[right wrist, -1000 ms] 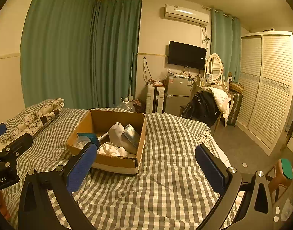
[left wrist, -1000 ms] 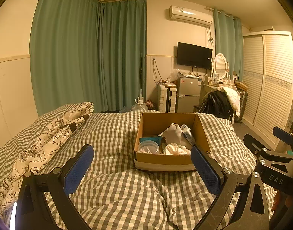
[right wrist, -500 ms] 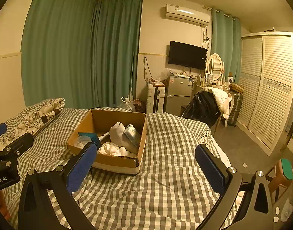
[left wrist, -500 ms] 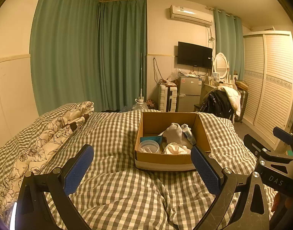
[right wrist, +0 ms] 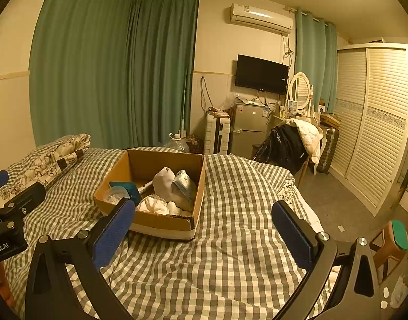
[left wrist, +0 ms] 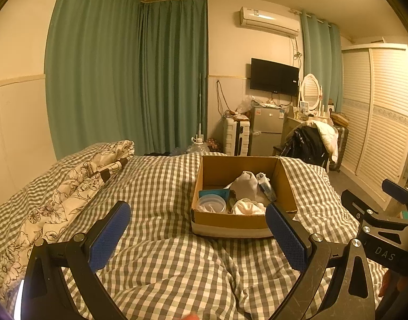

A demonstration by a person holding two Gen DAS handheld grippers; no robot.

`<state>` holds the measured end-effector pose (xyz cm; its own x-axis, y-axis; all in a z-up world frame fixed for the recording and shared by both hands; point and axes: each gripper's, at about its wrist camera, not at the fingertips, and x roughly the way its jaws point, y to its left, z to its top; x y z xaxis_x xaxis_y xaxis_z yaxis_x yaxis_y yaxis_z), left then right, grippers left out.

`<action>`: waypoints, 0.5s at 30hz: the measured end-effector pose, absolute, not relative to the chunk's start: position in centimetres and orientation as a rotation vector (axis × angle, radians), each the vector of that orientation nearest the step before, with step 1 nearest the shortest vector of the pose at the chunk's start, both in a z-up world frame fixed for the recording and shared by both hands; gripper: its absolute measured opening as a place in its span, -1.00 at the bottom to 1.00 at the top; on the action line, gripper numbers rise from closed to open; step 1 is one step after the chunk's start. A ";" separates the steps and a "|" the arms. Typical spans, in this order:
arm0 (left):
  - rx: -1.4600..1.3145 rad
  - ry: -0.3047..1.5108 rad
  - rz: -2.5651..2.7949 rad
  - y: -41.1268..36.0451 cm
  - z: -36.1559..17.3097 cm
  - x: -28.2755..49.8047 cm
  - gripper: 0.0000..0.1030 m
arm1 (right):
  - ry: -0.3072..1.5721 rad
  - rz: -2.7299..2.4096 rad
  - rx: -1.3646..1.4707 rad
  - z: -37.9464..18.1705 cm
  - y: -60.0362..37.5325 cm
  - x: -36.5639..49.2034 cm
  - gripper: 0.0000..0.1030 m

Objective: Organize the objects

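An open cardboard box (left wrist: 232, 220) (right wrist: 161, 220) sits on the checked bedspread (left wrist: 161, 261). Inside lie a round clear lidded tub (left wrist: 212, 203), a teal flat item (left wrist: 216, 193), a grey-white cloth bundle (left wrist: 245, 184) (right wrist: 164, 182), a pale plastic packet (left wrist: 266, 189) (right wrist: 185, 185) and a white lacy cloth (left wrist: 248, 208) (right wrist: 154, 205). My left gripper (left wrist: 197, 236) hovers open just short of the box, nothing between its blue pads. My right gripper (right wrist: 204, 230) is open too, right of the box over the bedspread.
A floral quilt (left wrist: 57, 194) is bunched along the bed's left side. Beyond the bed stand a white suitcase (left wrist: 236, 136), a small fridge (left wrist: 265, 130), a chair draped with clothes (left wrist: 308, 141) and a louvred wardrobe (left wrist: 377, 117). A stool (right wrist: 390, 242) stands on the floor at right.
Both views have shifted only slightly; the box sits a touch lower and nearer in the right wrist view. Both grippers stay open and empty.
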<state>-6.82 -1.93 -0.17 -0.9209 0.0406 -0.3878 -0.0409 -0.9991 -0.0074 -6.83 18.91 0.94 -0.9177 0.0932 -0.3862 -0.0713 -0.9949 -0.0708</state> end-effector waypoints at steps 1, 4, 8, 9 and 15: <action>-0.613 0.002 3.039 -1.9 -0.2 -6.8 1.00 | -0.085 2.996 -0.608 0.9 18.9 -6.8 0.99; -0.614 0.003 3.039 -1.9 -0.2 -6.8 1.00 | -0.085 2.996 -0.608 0.9 18.9 -6.8 0.99; -0.613 0.010 3.039 -1.9 -0.2 -6.8 1.00 | -0.085 2.995 -0.609 0.9 18.9 -6.8 0.99; -0.611 0.012 3.038 -1.9 -0.2 -6.7 1.00 | -0.085 2.995 -0.611 0.9 18.9 -6.8 0.99; -0.613 0.016 3.039 -1.9 -0.1 -6.8 1.00 | -0.089 2.996 -0.617 0.8 18.8 -6.9 0.99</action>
